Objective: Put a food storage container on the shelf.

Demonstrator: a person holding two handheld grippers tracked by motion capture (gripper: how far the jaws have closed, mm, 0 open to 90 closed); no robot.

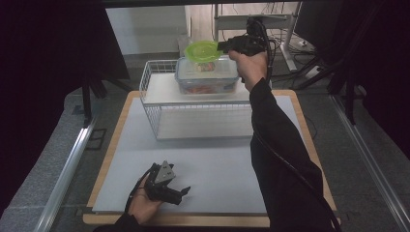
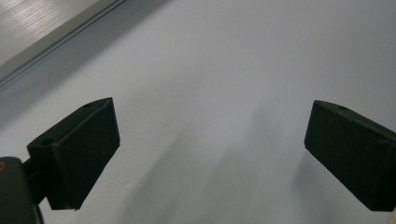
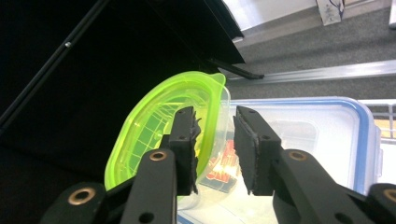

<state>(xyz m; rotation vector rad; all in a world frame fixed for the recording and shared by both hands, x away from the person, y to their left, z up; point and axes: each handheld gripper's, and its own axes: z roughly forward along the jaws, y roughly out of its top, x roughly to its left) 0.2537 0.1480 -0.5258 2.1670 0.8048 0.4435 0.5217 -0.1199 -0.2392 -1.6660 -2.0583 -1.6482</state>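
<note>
- While the right gripper [image 1: 223, 46] is raised at the top centre of the high view, its jaws straddle the rim of a small container with a green lid [image 1: 203, 50].
- Seen from the right gripper view, the right gripper [image 3: 215, 140] has one pad inside the container's clear wall and the other outside it; a narrow gap shows between the outer pad and the wall, so the jaws stand narrow but are not clamped on it.
- That container with a green lid [image 3: 163, 126] is tilted, left of centre in the right gripper view, and it rests on the blue-rimmed storage box [image 3: 317, 140] lying under it.
- Across the high view, the blue-rimmed storage box [image 1: 207, 77] sits on top of a white wire rack [image 1: 193, 116] in the upper middle of the frame, and the green-lidded container is on the box's lid.
- Something red and printed shows through the clear plastic, too blurred to name.
- At the lower left of the high view, the left gripper [image 1: 180, 192] lies low over the grey tabletop [image 1: 217, 169], held in the person's hand.
- From the left gripper view, the left gripper [image 2: 212, 149] has its jaws spread wide with nothing but bare tabletop [image 2: 210, 70] between them.
- Both grippers are well apart from each other.
</note>
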